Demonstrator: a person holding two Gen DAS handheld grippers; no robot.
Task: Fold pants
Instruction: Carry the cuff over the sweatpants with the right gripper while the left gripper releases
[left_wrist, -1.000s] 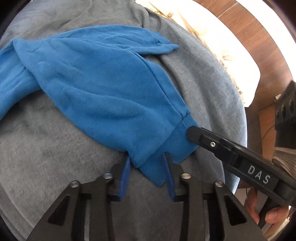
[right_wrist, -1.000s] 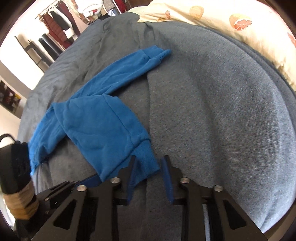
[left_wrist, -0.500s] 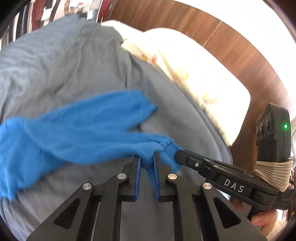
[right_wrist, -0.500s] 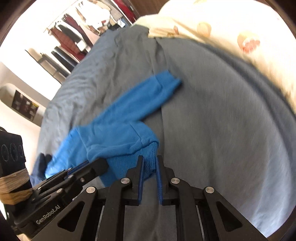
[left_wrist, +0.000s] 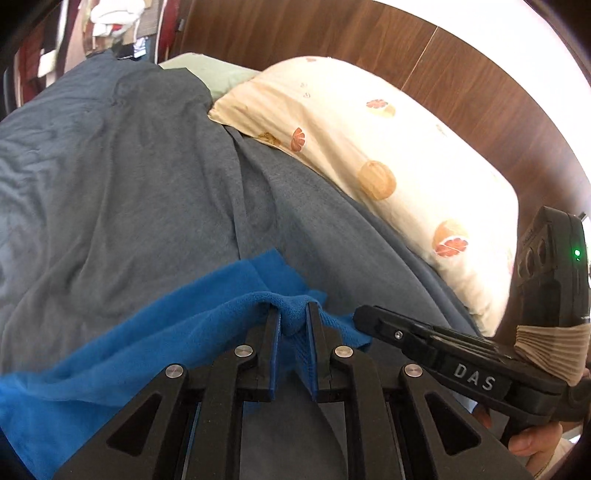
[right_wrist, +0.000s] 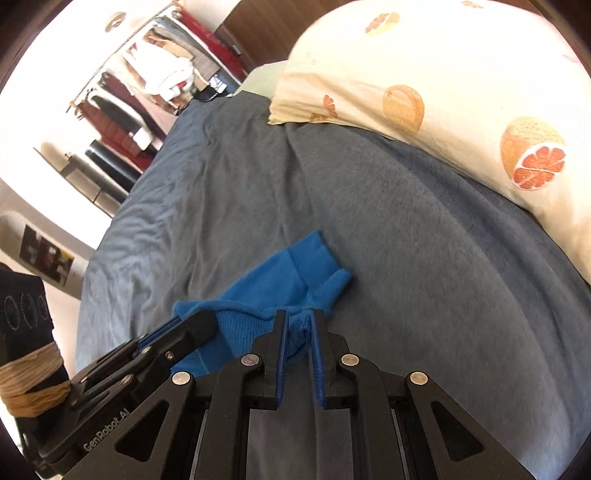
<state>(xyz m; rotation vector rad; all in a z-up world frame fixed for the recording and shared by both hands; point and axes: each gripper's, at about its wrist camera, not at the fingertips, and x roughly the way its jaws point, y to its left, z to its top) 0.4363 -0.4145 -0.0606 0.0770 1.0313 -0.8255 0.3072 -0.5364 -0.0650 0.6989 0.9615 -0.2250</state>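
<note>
The blue pants (left_wrist: 155, 332) trail off the grey bed cover, lifted at one leg's ribbed cuff. My left gripper (left_wrist: 292, 317) is shut on that cuff's edge, blue cloth bunched between its pads. My right gripper (right_wrist: 298, 319) is shut on the same cuff a little further along, and its black fingers (left_wrist: 373, 321) show at the right of the left wrist view. The left gripper's fingers (right_wrist: 195, 325) reach in from the lower left of the right wrist view. The other leg's cuff (right_wrist: 314, 254) lies flat on the cover just beyond. The rest of the pants is hidden below the frames.
A grey-blue bed cover (left_wrist: 147, 166) fills the bed. A cream pillow (left_wrist: 388, 155) printed with citrus fruit lies along the wooden headboard (left_wrist: 461, 85). A clothes rack (right_wrist: 147, 85) stands beyond the bed's far side. A hand (left_wrist: 535, 443) holds the right gripper's handle.
Both grippers closed on the pants' cuff, lifted it off the cover and carried it toward the pillow end. The pants now trail behind and the pillow fills more of both views.
</note>
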